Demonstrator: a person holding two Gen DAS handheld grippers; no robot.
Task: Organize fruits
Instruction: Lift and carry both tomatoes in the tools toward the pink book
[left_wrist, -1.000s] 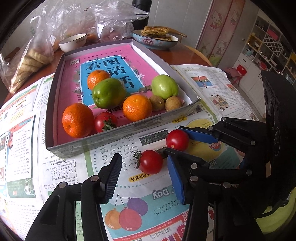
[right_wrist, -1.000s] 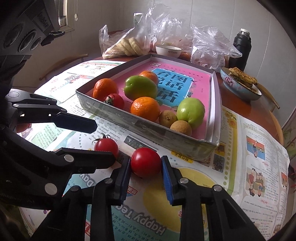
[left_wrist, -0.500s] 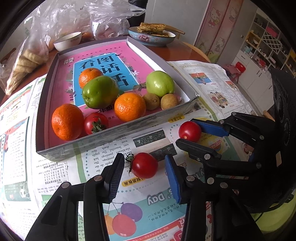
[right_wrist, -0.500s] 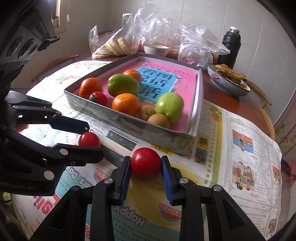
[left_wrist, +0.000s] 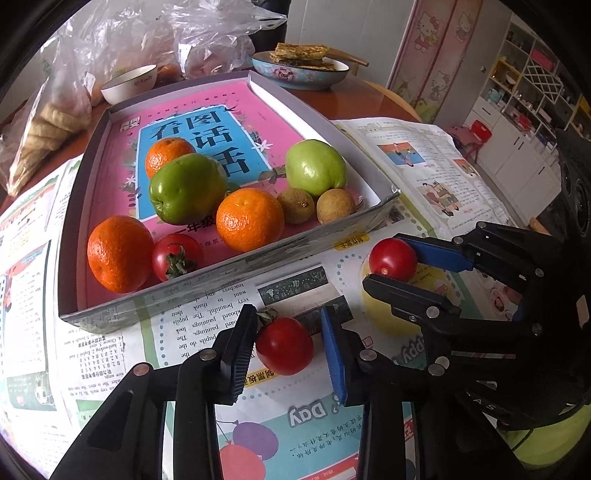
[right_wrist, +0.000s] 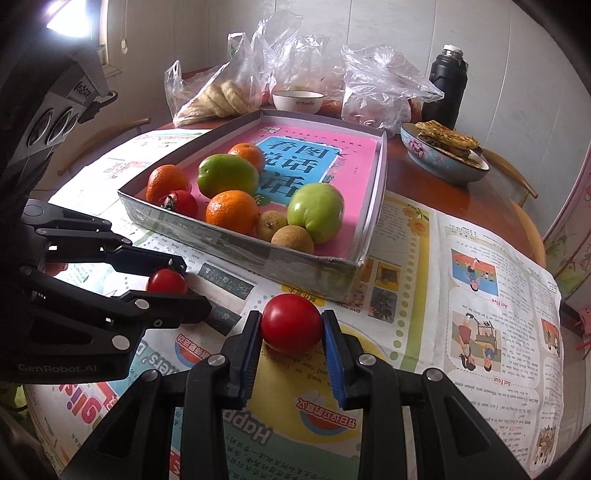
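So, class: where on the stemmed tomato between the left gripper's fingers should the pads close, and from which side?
Grip the stemmed tomato across its round middle, coming in low from the near side as the left gripper does. Its green stem points up and away towards the tray, so the smooth flanks face the pads.

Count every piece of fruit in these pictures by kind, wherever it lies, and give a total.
Tomatoes: 3
Oranges: 3
Green apples: 2
Small brown fruits: 2
Total: 10
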